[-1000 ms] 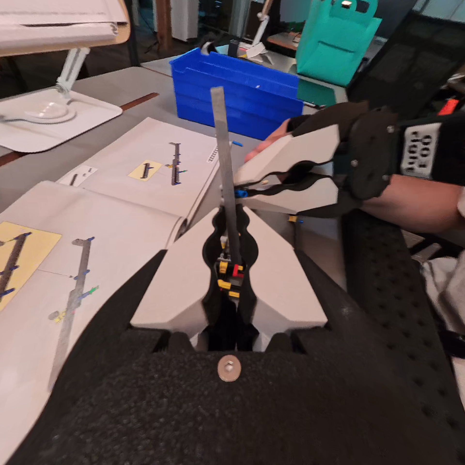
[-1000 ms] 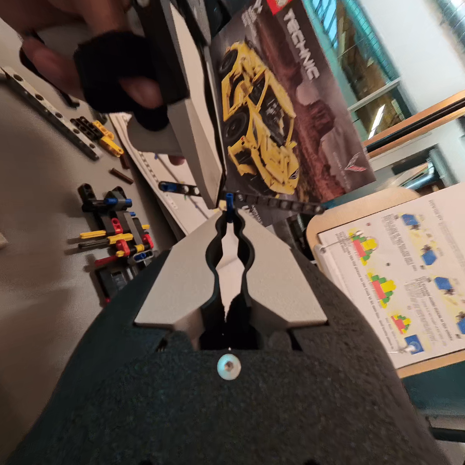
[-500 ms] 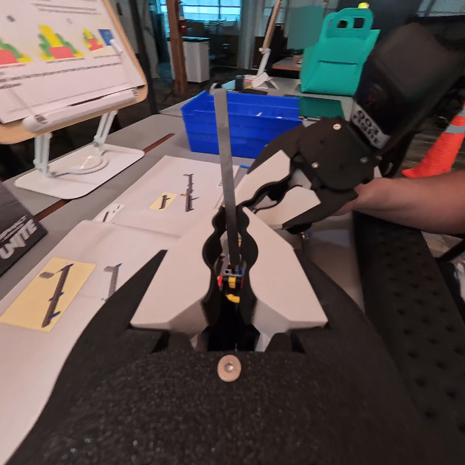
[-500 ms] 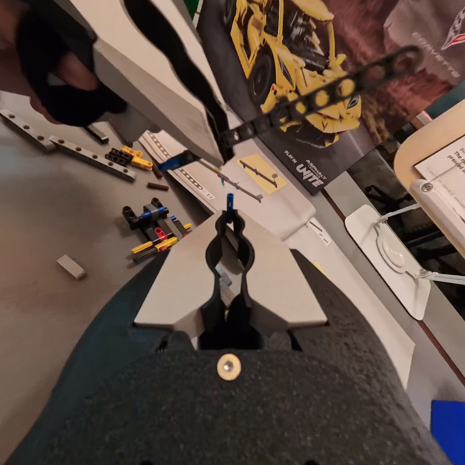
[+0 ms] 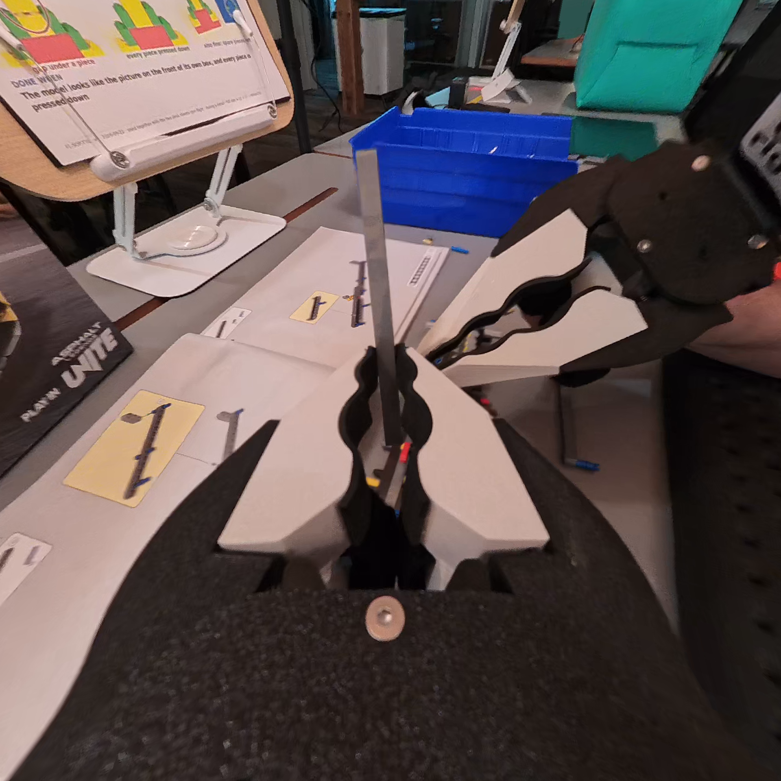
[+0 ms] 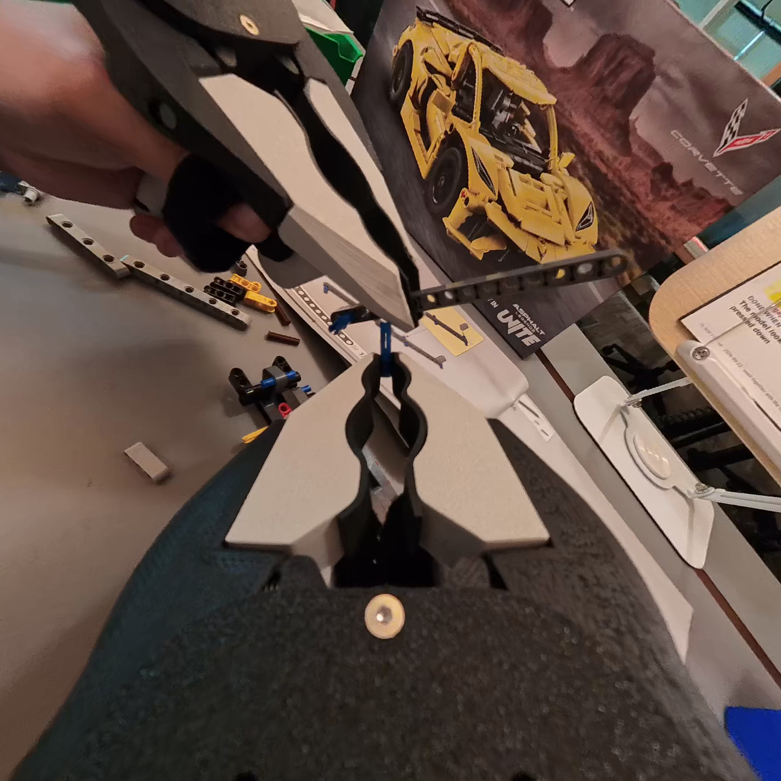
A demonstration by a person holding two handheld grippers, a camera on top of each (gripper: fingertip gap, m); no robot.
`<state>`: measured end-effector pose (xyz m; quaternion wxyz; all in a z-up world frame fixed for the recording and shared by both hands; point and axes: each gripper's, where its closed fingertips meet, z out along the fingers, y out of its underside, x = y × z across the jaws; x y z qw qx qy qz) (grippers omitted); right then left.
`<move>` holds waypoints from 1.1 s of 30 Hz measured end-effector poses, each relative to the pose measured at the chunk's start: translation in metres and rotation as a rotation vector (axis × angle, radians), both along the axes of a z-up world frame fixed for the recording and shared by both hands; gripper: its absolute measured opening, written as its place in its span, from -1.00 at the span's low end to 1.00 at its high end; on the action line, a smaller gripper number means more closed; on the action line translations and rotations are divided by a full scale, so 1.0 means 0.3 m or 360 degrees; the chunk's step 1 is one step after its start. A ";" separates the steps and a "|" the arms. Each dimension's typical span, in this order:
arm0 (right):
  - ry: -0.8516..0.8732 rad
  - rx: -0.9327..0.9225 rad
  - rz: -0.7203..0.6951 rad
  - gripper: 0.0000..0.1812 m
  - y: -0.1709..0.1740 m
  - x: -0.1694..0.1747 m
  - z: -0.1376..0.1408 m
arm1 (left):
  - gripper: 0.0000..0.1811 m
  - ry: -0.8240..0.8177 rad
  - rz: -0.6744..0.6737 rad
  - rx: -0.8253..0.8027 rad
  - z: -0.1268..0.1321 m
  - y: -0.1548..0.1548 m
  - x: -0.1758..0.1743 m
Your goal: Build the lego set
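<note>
My left gripper (image 5: 386,353) is shut on a long dark grey holed beam (image 5: 378,270), seen edge-on and pointing up and away. In the right wrist view the same beam (image 6: 520,281) sticks out sideways from the left gripper (image 6: 408,315), with a blue pin (image 6: 342,322) on its near end. My right gripper (image 6: 384,359) is shut on a small blue pin (image 6: 384,338), held just below the beam. In the left wrist view the right gripper (image 5: 435,359) sits close on the right of my fingers. A partly built black, yellow and red assembly (image 6: 270,389) lies on the table.
The open instruction booklet (image 5: 270,338) lies under the grippers. Loose grey beams (image 6: 169,281), black and yellow connectors (image 6: 241,289) and a small grey piece (image 6: 148,462) lie on the table. The set's box (image 6: 549,126), a document stand (image 5: 135,84) and a blue bin (image 5: 465,169) stand behind. My left and right fingertips are right by each other. About 12 cm separates my right fingertips from the small grey piece (image 6: 148,462).
The right gripper with its blue pin has pulled away from the beam and dropped below it. The left gripper has tilted up and the beam has swung to a new angle.
</note>
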<state>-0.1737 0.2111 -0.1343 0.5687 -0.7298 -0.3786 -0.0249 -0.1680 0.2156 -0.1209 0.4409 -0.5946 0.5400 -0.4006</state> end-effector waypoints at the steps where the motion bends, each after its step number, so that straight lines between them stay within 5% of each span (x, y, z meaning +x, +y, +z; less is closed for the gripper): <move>1: 0.0011 -0.0010 0.0001 -0.97 0.000 0.000 -0.002 | -0.92 0.0015 0.0020 0.0059 -0.002 0.004 0.000; 5: 0.0035 -0.0109 -0.0107 -0.97 0.027 0.037 -0.028 | -0.92 -0.0020 0.0041 0.0237 0.032 -0.012 0.003; 14: 0.0038 -0.0050 -0.0102 -0.96 0.023 0.045 -0.007 | -0.92 0.0084 0.0063 0.0198 -0.020 -0.009 0.019; 33: -0.0033 0.0127 -0.0028 -0.97 0.003 0.024 0.043 | -0.92 0.0029 0.0074 -0.0547 -0.074 0.038 -0.001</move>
